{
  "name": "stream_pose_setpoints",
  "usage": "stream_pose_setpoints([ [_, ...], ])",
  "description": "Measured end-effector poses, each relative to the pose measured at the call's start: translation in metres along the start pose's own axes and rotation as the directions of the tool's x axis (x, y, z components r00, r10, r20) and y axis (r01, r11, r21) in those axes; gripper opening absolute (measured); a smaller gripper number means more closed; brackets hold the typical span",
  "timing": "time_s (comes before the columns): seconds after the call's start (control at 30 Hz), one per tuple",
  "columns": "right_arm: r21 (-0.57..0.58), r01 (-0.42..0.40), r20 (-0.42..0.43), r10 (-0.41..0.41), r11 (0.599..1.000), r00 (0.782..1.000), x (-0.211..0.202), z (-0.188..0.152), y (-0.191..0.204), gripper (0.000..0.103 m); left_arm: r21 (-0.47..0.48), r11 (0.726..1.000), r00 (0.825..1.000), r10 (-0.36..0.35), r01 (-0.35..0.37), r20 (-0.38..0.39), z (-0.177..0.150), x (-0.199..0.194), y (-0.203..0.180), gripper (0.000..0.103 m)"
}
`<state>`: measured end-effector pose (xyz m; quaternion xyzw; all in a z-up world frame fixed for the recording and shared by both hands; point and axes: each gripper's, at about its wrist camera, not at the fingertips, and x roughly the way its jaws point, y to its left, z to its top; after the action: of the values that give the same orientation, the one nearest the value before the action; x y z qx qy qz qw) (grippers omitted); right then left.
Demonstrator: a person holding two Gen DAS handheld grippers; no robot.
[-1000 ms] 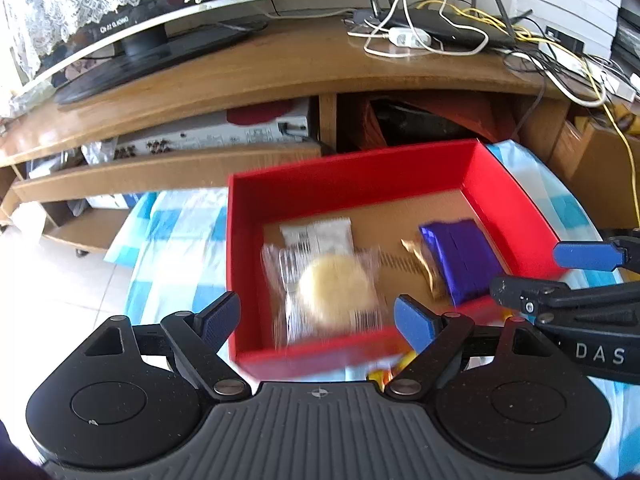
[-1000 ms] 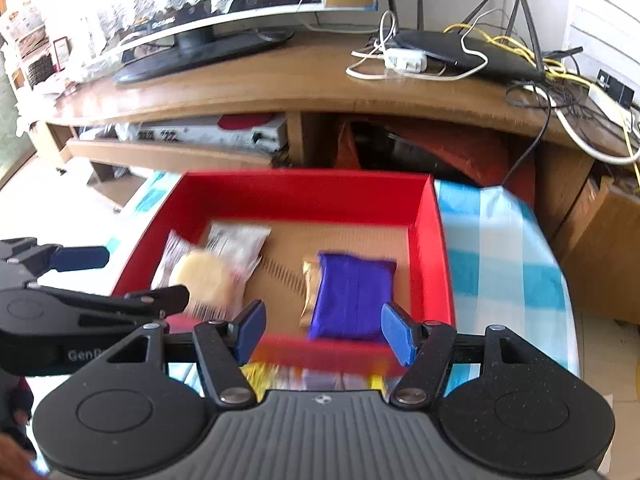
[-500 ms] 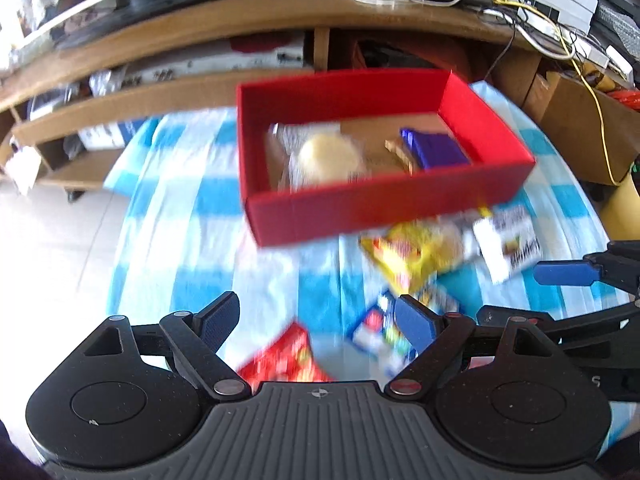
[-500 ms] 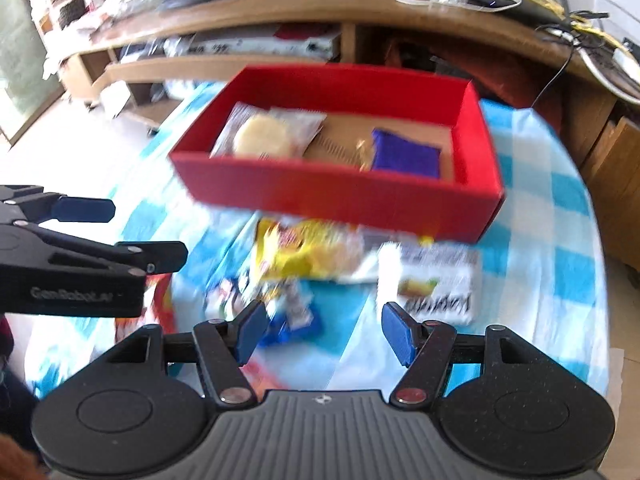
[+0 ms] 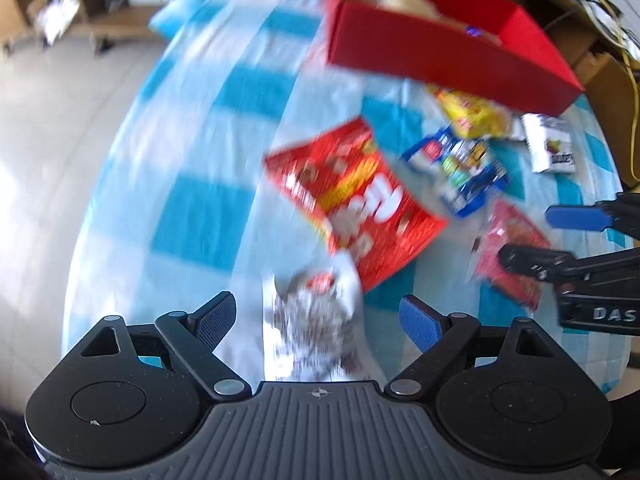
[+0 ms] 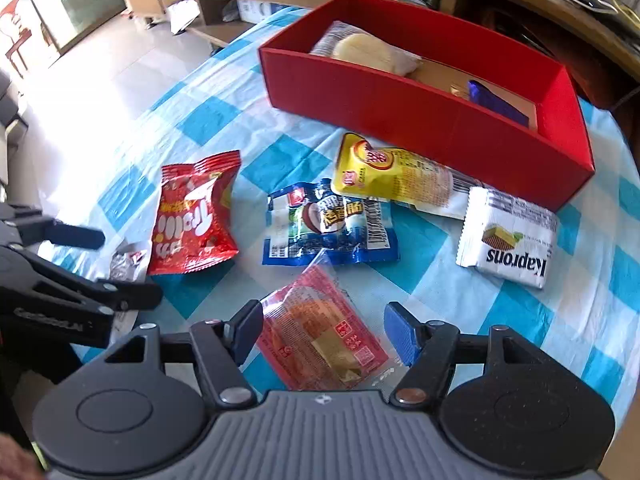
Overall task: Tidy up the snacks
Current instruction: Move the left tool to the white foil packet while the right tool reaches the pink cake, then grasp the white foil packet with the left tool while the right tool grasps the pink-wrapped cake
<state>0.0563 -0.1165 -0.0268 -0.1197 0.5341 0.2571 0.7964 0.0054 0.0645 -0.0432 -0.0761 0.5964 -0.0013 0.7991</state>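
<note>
Snacks lie loose on our checkered surface [image 6: 208, 116] before the red box [image 6: 420, 108] (two packets inside): our right gripper [image 6: 322, 332] straddles the pink packet [image 6: 320, 332], left gripper [image 5: 316, 320] the silver wrapper [image 5: 316, 320], jaws apart.

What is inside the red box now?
In the red box lie a pale round cake in a clear wrapper and a purple packet, on a brown cardboard floor. The near wall hides their lower parts and the floor beside them.
</note>
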Motion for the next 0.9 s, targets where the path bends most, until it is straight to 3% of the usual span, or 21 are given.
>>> stream_pose_setpoints([
  [0.17,-0.043,0.001,-0.018,-0.001,0.999,1.000,0.004,-0.002,0.002,0.075,0.023,0.999,0.999,0.042,-0.043,0.021,-0.008,0.004,-0.009,0.097],
  [0.23,-0.051,0.002,-0.021,-0.003,0.999,1.000,0.007,-0.002,0.001,0.077,0.048,0.996,0.997,0.069,-0.071,0.044,-0.012,0.004,-0.013,0.092],
  [0.3,-0.046,-0.005,-0.024,0.004,0.999,1.000,0.009,-0.002,-0.001,0.078,0.079,0.994,0.995,0.071,-0.076,0.070,-0.014,0.001,-0.019,0.074],
  [0.4,-0.037,-0.008,-0.026,0.007,0.999,1.000,0.011,-0.002,-0.003,0.078,0.105,0.993,0.995,0.054,-0.062,0.081,-0.013,-0.002,-0.023,0.059],
  [0.6,-0.017,-0.029,-0.032,0.029,0.999,0.999,0.005,-0.008,-0.008,0.079,0.188,0.981,0.994,0.017,-0.037,0.107,-0.006,0.001,-0.042,0.054],
  [0.7,0.009,-0.054,-0.060,0.054,0.999,0.997,0.006,-0.011,-0.012,0.082,0.185,0.983,0.995,-0.011,-0.008,0.100,-0.006,0.002,-0.042,0.054],
  [0.8,0.023,-0.027,-0.072,0.029,0.999,0.997,0.012,-0.011,-0.015,0.083,0.179,0.984,0.995,-0.026,0.008,0.096,-0.006,0.002,-0.040,0.054],
  [0.9,-0.006,-0.029,-0.031,0.029,1.000,0.999,0.001,-0.003,-0.012,0.083,0.173,0.985,0.995,-0.034,0.018,0.091,-0.005,0.002,-0.039,0.055],
])
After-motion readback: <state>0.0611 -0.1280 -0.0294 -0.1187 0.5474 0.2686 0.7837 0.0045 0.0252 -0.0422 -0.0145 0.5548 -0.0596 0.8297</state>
